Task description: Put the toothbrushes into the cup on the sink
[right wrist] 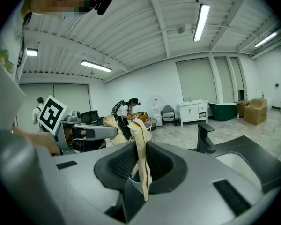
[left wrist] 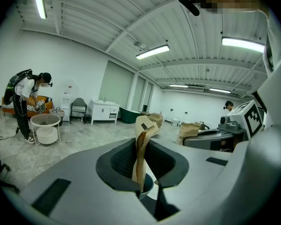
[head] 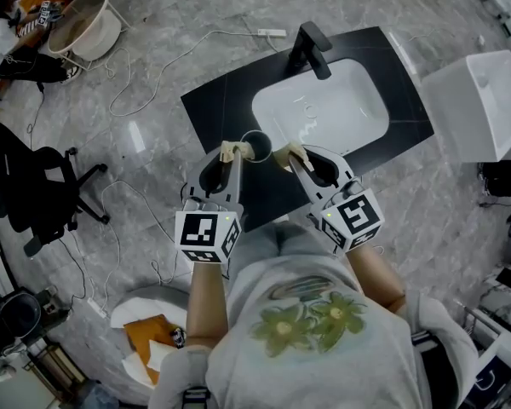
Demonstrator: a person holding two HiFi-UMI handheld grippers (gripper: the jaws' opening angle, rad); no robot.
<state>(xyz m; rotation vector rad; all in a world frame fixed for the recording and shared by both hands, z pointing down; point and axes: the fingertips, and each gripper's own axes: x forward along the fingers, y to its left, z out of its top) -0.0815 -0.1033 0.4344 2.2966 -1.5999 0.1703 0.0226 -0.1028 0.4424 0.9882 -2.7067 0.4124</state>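
Note:
A small grey cup [head: 256,145] stands on the black counter [head: 221,100], at the near left corner of the white sink basin [head: 324,109]. My left gripper [head: 231,151] is just left of the cup and my right gripper [head: 289,154] just right of it. Both tilt up, so their own views face the room. The cup's rim [left wrist: 146,184] peeks out below the left gripper [left wrist: 147,122], and the cup [right wrist: 132,176] shows low behind the right gripper [right wrist: 138,125]. Each pair of tan-taped fingers is pressed together. No toothbrush is visible in any view.
A black faucet [head: 311,48] stands at the basin's far side. On the floor are a black office chair [head: 34,194] at left, a round white basket [head: 85,20], loose cables [head: 153,83] and a white cabinet [head: 477,100] at right. A person [left wrist: 25,102] stands far off.

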